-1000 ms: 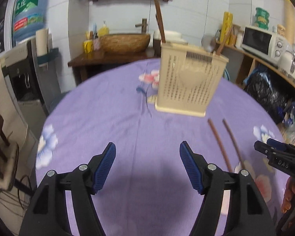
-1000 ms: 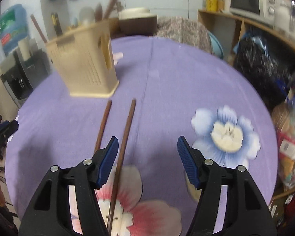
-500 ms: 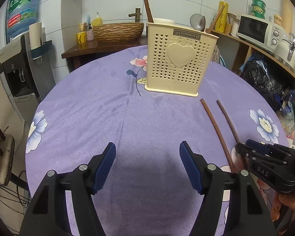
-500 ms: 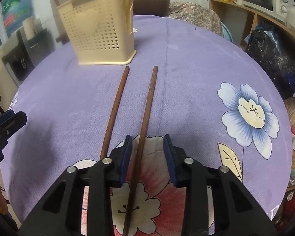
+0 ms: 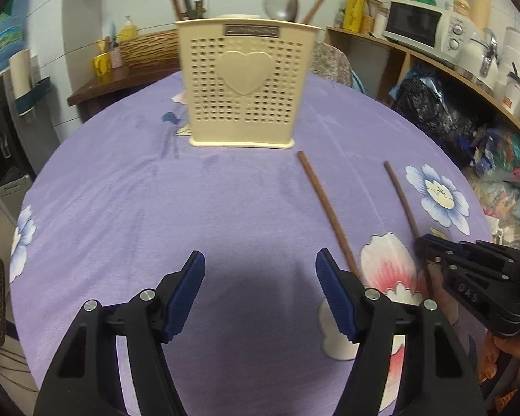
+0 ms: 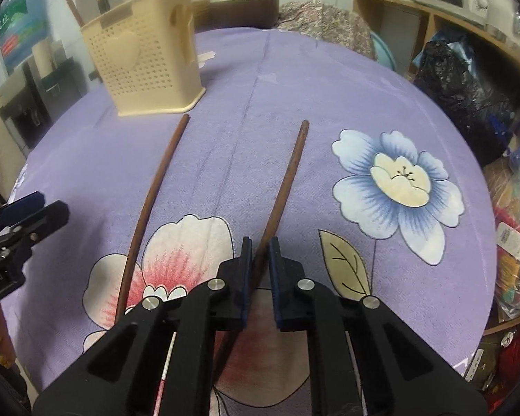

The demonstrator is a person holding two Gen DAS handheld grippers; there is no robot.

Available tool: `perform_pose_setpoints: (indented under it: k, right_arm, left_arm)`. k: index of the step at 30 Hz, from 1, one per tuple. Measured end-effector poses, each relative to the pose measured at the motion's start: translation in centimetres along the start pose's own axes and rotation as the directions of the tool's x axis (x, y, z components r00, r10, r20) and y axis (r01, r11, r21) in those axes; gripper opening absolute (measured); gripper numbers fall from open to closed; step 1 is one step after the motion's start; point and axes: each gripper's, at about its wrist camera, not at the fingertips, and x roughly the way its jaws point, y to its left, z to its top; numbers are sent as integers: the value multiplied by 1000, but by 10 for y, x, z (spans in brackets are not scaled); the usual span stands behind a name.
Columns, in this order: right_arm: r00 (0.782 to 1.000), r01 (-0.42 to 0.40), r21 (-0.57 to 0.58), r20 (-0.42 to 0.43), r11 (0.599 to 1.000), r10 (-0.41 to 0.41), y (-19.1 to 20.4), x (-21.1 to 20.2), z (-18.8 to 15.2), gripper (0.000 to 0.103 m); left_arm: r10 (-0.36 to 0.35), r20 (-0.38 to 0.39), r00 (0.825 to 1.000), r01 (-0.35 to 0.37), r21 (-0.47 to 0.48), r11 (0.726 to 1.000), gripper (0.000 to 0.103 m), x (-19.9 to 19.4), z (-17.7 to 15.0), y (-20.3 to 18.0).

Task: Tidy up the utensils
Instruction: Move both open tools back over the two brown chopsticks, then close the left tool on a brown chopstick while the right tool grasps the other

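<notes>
On the purple cloth (image 5: 128,190) stands our cream holder (image 5: 243,86), and before it lie two chopsticks: our right gripper (image 6: 259,253) has just clenched on one (image 6: 287,176), the other (image 6: 156,187) lies loose, our left gripper (image 5: 260,277) spread empty.

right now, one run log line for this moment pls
step: grasp chopstick | right gripper: shut on right chopstick | left gripper: open, empty | left chopstick: on cloth | holder: upright
</notes>
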Motion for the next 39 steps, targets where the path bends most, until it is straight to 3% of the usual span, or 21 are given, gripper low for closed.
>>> perform_pose_setpoints:
  k: [2, 5, 9, 13, 23, 28, 34, 39]
  right_arm:
    - [1000, -12, 28, 14, 1000, 11, -4, -2, 4, 15]
    - [999, -18, 67, 36, 998, 16, -12, -4, 19, 32]
    - [997, -2, 79, 76, 997, -4, -16, -4, 46, 32]
    - [999, -18, 111, 53, 994, 12, -24, 13, 63, 32]
    - [999, -5, 162, 42, 987, -2, -41, 22, 59, 32]
    - [999, 0, 164, 42, 986, -7, -43, 22, 61, 32]
    - [999, -7, 158, 32, 987, 2, -36, 30, 68, 32]
    - [1000, 15, 147, 9, 989, -17, -26, 45, 74, 32]
  left_arm:
    - [-14, -12, 1000, 14, 19, 1000, 66, 5, 6, -8]
    - [-15, -21, 1000, 16, 45, 999, 66, 14, 22, -18]
    - [-12, -15, 1000, 13, 48, 999, 66, 28, 45, -24]
    - [-33, -42, 999, 34, 36, 999, 54, 53, 63, -31]
    - [29, -111, 993, -22, 64, 998, 41, 101, 79, -49]
    - [67, -101, 993, -59, 82, 995, 37, 109, 80, -52]
    - [80, -97, 992, -69, 108, 992, 13, 107, 82, -49]
    - [69, -104, 992, -59, 94, 994, 12, 103, 81, -39]
